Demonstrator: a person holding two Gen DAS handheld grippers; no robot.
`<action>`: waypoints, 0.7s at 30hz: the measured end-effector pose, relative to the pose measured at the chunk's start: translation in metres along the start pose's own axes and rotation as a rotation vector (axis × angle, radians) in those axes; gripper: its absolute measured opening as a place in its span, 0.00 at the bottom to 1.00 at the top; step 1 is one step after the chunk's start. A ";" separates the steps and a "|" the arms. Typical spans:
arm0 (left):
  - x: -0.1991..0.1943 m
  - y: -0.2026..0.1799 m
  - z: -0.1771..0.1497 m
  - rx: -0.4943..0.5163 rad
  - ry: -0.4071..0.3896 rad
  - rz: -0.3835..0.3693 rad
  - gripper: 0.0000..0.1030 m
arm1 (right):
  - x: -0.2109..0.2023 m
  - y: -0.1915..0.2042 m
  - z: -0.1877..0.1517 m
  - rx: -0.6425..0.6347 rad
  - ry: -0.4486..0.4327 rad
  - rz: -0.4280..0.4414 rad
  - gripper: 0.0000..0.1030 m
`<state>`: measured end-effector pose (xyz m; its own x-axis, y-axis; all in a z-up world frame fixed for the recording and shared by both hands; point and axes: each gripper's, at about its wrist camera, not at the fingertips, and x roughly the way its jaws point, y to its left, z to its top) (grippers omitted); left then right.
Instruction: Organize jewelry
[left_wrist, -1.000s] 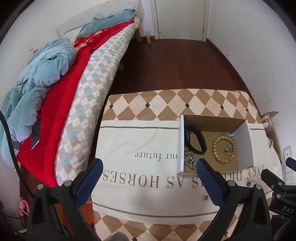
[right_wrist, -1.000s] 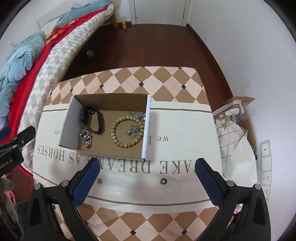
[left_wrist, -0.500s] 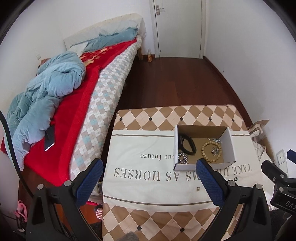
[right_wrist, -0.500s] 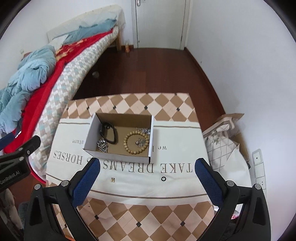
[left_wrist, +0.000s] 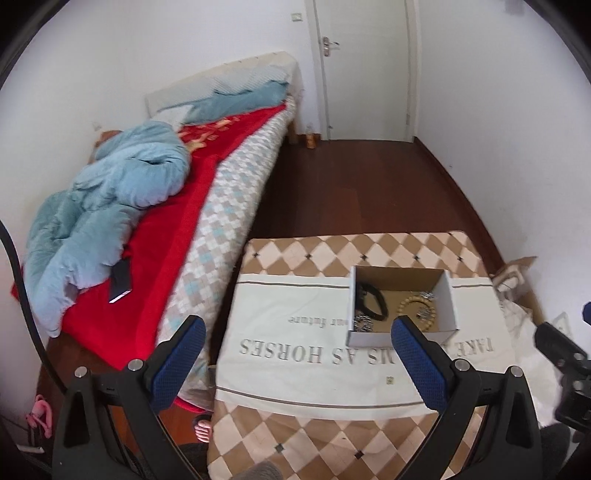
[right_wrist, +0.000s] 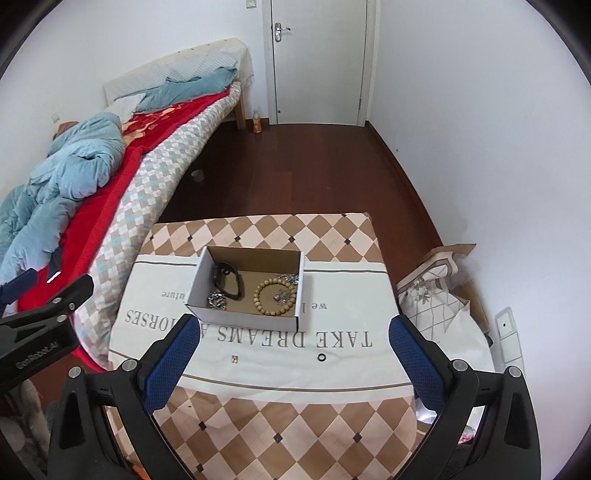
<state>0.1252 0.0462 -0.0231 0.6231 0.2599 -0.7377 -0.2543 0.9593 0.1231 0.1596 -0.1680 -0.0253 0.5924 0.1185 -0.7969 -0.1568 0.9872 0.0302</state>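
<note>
Both tongs, the left gripper (left_wrist: 295, 354) and right gripper (right_wrist: 293, 354), hang empty with fingers spread, well back from the cardboard box (right_wrist: 246, 291) ahead holding the jewelry, so the bead bracelet (right_wrist: 275, 297) likely needs no further handling.

Both wrist views high, facing door — sharing box (left_wrist: 400, 306) (right_wrist: 245, 291) (left view offset bedward).

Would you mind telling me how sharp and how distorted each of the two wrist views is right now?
Left wrist view: slightly soft with motion blur, so the bed edges and the lettering on the cloth smear; the fisheye bows the door frame. Right wrist view: crisper, the beaded bracelet in the cardboard box reads clearly; the walls curve likewise, and dark vignetting fills the corners. Lighting is even in both views.
</note>
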 end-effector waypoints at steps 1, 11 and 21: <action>0.002 0.000 -0.003 -0.006 -0.003 0.016 0.99 | 0.002 -0.002 -0.002 0.005 -0.001 0.007 1.00; 0.072 -0.017 -0.049 0.032 0.138 0.120 0.99 | 0.111 -0.072 -0.056 0.141 0.198 -0.038 0.97; 0.136 -0.039 -0.080 0.086 0.281 0.166 0.99 | 0.217 -0.072 -0.094 0.126 0.294 0.003 0.70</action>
<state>0.1604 0.0352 -0.1816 0.3472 0.3840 -0.8556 -0.2643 0.9154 0.3036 0.2251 -0.2236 -0.2574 0.3350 0.1036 -0.9365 -0.0483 0.9945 0.0927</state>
